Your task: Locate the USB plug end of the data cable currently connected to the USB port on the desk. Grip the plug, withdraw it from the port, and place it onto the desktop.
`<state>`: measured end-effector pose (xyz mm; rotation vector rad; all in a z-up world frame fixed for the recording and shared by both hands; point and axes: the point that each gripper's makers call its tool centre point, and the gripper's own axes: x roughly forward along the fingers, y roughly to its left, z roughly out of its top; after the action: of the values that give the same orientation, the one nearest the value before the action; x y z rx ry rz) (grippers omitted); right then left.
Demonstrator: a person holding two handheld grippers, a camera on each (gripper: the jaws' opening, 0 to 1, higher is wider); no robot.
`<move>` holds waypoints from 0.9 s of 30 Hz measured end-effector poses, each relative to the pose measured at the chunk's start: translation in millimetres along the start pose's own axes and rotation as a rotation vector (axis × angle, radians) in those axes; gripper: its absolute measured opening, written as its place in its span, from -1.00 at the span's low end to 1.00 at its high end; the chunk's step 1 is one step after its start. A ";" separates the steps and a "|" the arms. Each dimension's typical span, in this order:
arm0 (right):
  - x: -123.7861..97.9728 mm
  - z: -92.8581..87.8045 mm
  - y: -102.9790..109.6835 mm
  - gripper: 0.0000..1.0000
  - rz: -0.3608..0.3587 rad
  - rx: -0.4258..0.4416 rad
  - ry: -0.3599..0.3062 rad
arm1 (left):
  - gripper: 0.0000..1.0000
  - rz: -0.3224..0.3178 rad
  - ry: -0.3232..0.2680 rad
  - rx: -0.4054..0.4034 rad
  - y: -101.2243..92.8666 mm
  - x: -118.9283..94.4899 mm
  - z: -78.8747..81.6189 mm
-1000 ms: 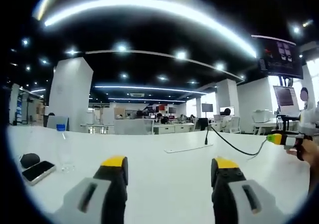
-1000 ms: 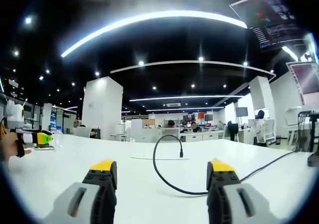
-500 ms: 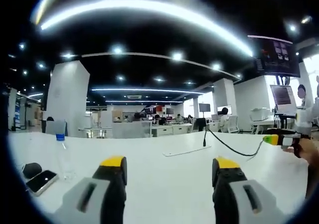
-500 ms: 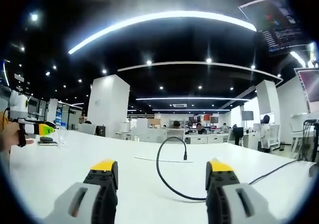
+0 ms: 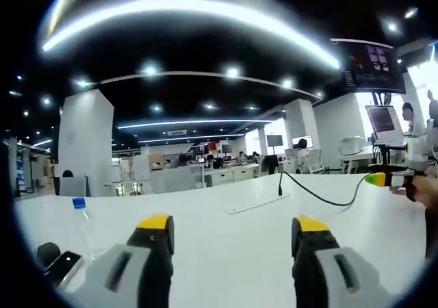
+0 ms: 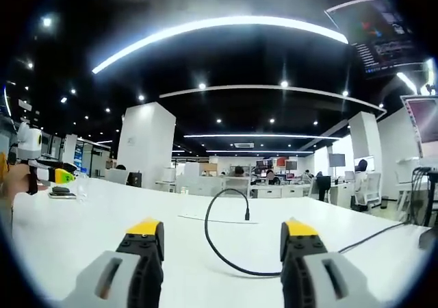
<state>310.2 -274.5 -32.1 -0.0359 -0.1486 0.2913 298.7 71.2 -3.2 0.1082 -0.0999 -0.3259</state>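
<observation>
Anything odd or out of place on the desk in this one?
One thing: the black cable arches up off the white desk and its plug end hangs downward over a flat strip on the desktop. Whether it is seated in a port cannot be told. Both hand-held grippers are open and hold nothing. No spill or damage.

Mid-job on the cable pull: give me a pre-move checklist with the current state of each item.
1. Right gripper open, nothing between its jaws: ok.
2. Left gripper open and empty: ok.
3. Black cable located on the white desk, looping up ahead of the right gripper: ok.
4. Plug end in view, pointing down over the flat strip: ok.
5. Plug seated in a port: cannot tell, too small.
6. Plug within the right jaws: not ok, it lies well beyond them.
</observation>
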 end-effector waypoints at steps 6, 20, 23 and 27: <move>3.9 -0.9 -0.3 0.37 0.014 0.015 0.009 | 0.38 -0.034 -0.009 -0.071 -1.8 8.8 -3.7; 15.2 -0.6 -5.2 0.34 0.035 0.008 0.006 | 0.42 -0.098 -0.047 -0.126 -6.3 28.4 2.6; 18.5 -2.1 -6.3 0.34 0.040 0.010 0.015 | 0.42 -0.101 -0.036 -0.128 -5.0 34.0 -1.9; 23.6 -1.8 -7.5 0.34 0.049 0.002 0.029 | 0.43 -0.092 -0.040 -0.120 -1.0 41.4 -4.0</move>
<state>335.0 -274.9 -30.1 -0.0418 -0.1184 0.3401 337.8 57.2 -4.0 -0.0124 -0.1148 -0.4252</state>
